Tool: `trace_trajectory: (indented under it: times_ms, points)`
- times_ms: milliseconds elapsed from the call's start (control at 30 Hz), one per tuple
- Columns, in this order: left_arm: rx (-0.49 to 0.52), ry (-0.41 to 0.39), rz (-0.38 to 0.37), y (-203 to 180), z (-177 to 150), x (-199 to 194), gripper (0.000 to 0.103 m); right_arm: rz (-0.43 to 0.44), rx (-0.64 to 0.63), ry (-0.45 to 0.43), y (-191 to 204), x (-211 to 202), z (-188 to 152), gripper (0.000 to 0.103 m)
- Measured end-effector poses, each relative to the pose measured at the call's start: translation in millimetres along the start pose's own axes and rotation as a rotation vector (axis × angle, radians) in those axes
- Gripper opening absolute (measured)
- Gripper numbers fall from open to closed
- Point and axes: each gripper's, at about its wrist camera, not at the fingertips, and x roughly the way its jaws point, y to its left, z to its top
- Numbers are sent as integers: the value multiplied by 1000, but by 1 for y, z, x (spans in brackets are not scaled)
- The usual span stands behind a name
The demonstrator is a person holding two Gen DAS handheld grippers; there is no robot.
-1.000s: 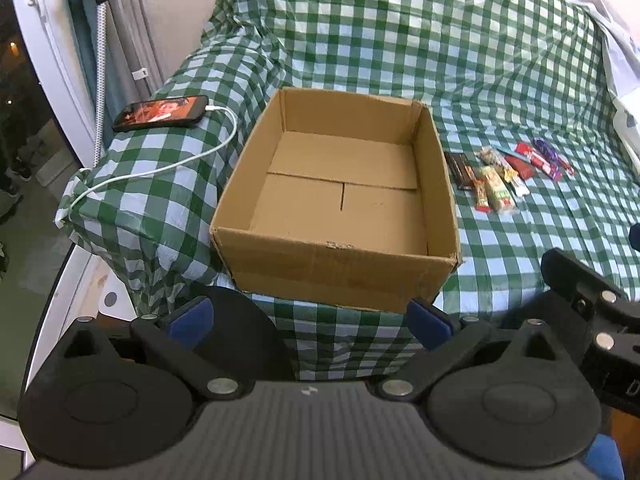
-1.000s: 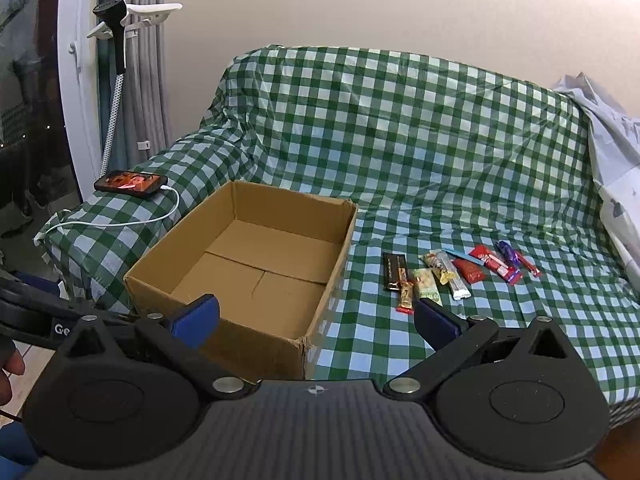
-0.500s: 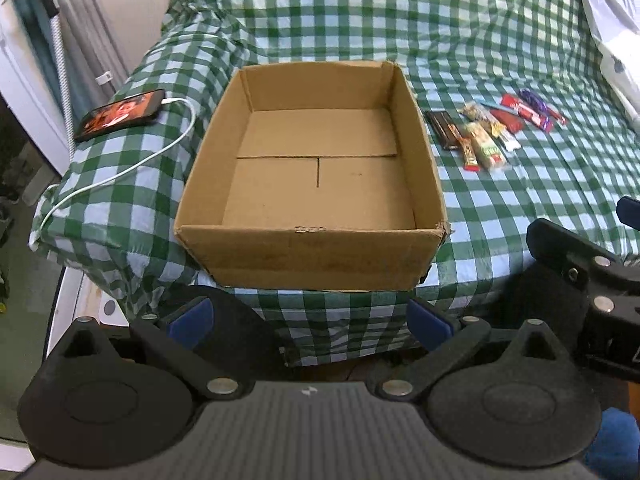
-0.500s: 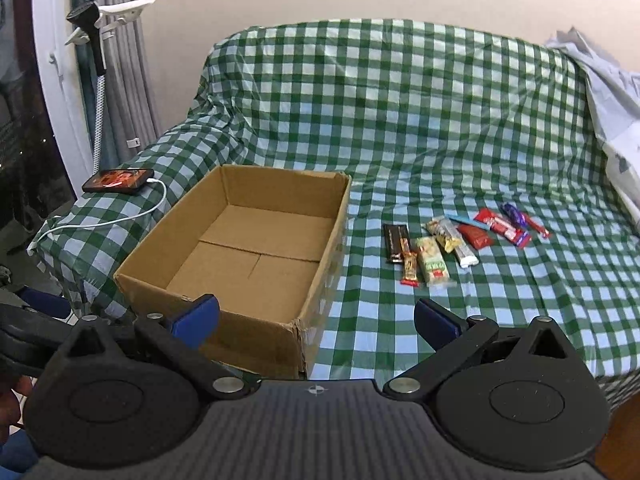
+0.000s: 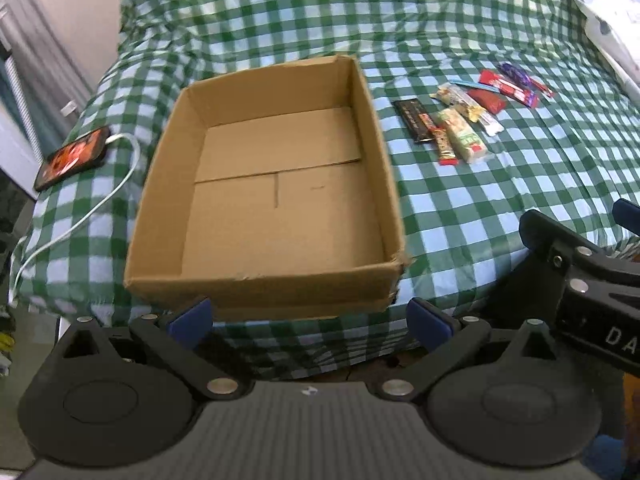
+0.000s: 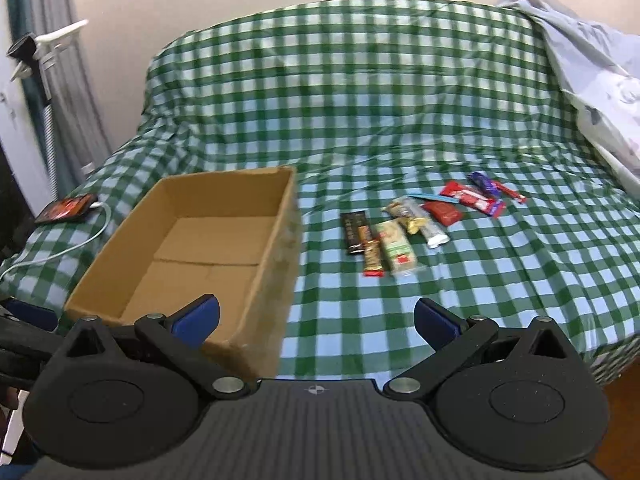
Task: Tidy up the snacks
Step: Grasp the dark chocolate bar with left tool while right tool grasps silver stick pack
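An empty cardboard box (image 5: 156, 200) (image 6: 276, 248) sits on a green checked sofa cover. To its right lie several wrapped snack bars (image 5: 460, 136) (image 6: 394, 244) in a loose row, among them a black bar (image 5: 412, 120) (image 6: 353, 228) and red wrappers (image 5: 504, 84) (image 6: 466, 196). My left gripper (image 5: 310, 318) hangs open just before the box's near wall, nothing between its blue pads. My right gripper (image 6: 316, 320) is open too, near the sofa's front edge, short of the snacks. The right gripper's body (image 5: 580, 280) shows at the left wrist view's right edge.
A phone (image 5: 72, 158) (image 6: 66, 208) on a white charging cable (image 5: 100, 204) lies on the sofa arm left of the box. A pale pillow or bedding (image 6: 592, 76) is piled at the far right. A wall stands behind the sofa, a curtain at the left.
Both grippers have moved forward and up toward the sofa, so the box and snacks look larger. The left view now looks down into the box. Neither gripper has taken anything.
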Motion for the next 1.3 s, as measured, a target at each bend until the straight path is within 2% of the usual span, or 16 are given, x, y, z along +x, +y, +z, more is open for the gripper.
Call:
trace_trajectory:
  times_ms: [267,433,600,733,1000,1067,1167,1300]
  points:
    - [45,3,-33,-43,40,19,103,-108,80,-13,-59,22,15,103]
    - [43,23,-84,-66,72,41,103,-191,146,6,-103,42,23,103]
    - [54,40,-119,-92,109,76,103,-262,167,13,-136,70,33,103]
    - [11,43,-130,-109,151,121,103,-293,148,32,-159,105,41,103]
    - [-77,74,-120,-135,238,244,103,-275,76,79,-193,198,57,103]
    - [-43,20,-64,-148,251,259,103,-261,58,89,-199,227,61,103]
    - [48,7,-8,-166,268,282,103,-223,42,123,-206,271,65,103]
    - [31,65,-87,-160,272,309,103,-206,-21,203,-207,327,64,103]
